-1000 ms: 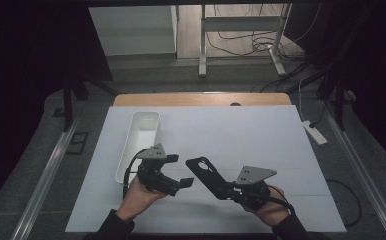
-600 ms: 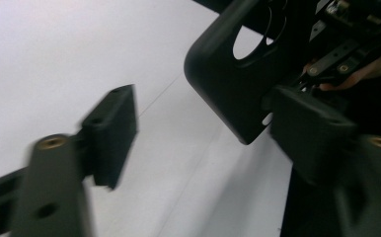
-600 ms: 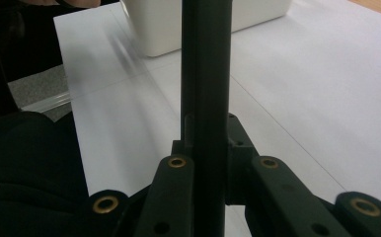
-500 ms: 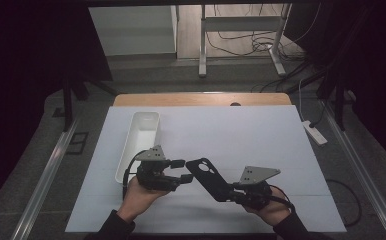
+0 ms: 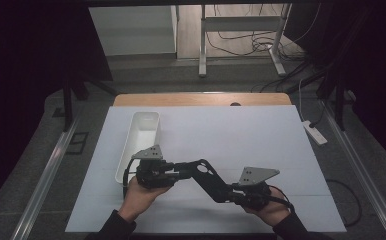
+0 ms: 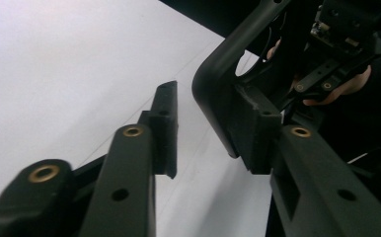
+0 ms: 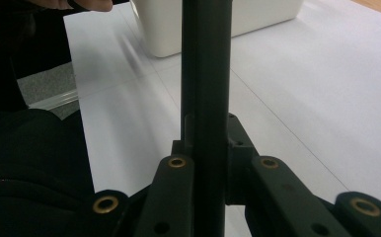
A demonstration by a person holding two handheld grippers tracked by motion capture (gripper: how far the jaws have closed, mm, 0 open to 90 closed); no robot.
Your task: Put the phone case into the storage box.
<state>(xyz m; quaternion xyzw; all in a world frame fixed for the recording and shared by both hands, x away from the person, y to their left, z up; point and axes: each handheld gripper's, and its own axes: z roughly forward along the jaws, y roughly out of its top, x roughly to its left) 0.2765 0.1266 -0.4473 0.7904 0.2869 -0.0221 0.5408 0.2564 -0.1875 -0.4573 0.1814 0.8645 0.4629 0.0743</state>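
A flat black angled bracket (image 5: 204, 173) spans the gap between my two grippers, low over the white table sheet (image 5: 241, 140). My right gripper (image 5: 227, 195) is shut on the bracket's near end; in the right gripper view the bracket (image 7: 206, 59) stands edge-on, pinched at my right gripper (image 7: 206, 136). In the high view my left gripper (image 5: 180, 171) is at the bracket's far end. Its jaws have just been closing with that end of the bracket (image 6: 223, 84) between them. At my left gripper (image 6: 204, 106), one pad (image 6: 250, 133) lies against the bracket and the other pad (image 6: 166, 126) stands apart from it.
A long white tray (image 5: 143, 131) lies on the sheet just behind the left hand, and its wall (image 7: 218, 19) shows in the right gripper view. A wooden table edge (image 5: 201, 99) runs along the back. A white power strip (image 5: 315, 132) lies off the right side.
The left gripper's jaws, wide apart a second ago, have narrowed around the far end of the bracket. Both hands have kept their places.
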